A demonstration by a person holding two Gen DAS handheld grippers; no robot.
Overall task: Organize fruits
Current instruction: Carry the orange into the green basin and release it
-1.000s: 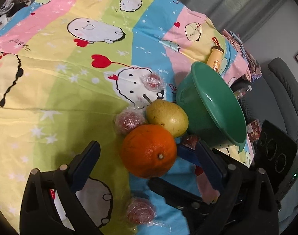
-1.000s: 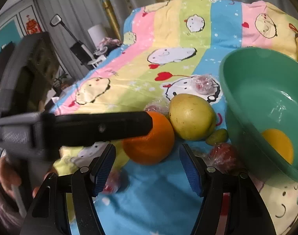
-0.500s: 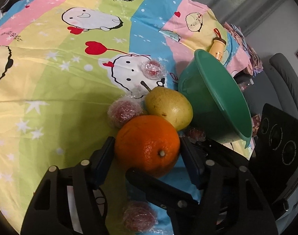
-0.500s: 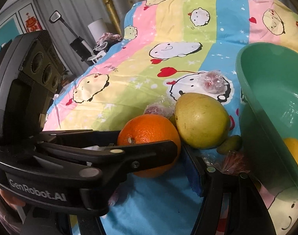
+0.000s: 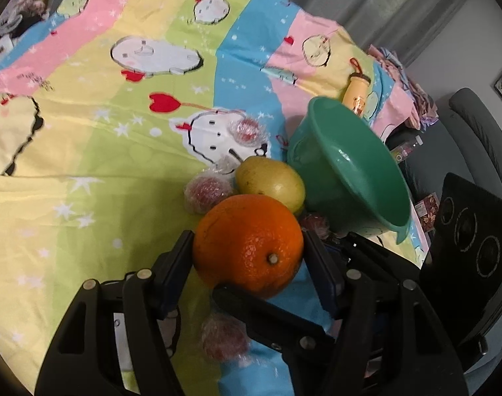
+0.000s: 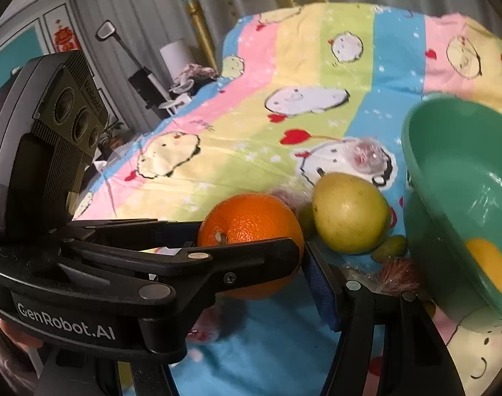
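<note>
1. Left gripper (image 5: 247, 247): jaws just been closing, about halfway in, pads (image 5: 180, 257) pressed on both flanks of orange (image 5: 247, 244). Stem end of fruit facing the left wrist camera.
2. Orange: just in front of green bowl (image 5: 356, 178) on the near side, not inside it, touching or nearly touching pear (image 5: 270, 184). Cannot tell if lifted clear of the cloth.
3. Right gripper (image 6: 247, 274): fingers partway apart. Only 1 blue-padded finger (image 6: 320, 290) seen from its own camera, right beside the orange; the other hidden behind the left gripper's body. Cannot tell if pressing on anything.
4. In the left wrist view, 1 finger of the right gripper crossing under the orange, the other on the bowl side of it.
5. Pear: lying on its side, against the bowl's near outer wall.
6. Inside the bowl: 1 yellow fruit (image 6: 485, 264), low against the wall; bowl tilted toward the right wrist camera.
7. Small green fruit (image 6: 389, 247): between pear and bowl base.
8. 4 plastic-wrapped red fruits around the bowl: (image 5: 208, 193) beyond the pear, (image 5: 247, 130) further out on the cartoon print, (image 5: 313, 224) at the bowl's foot, (image 5: 223, 340) nearest the left camera, under the grippers.
9. Yellow bottle (image 5: 356, 92): lying behind the bowl's far rim.
10. Under everything: striped cartoon sheet (image 5: 86, 165).
</note>
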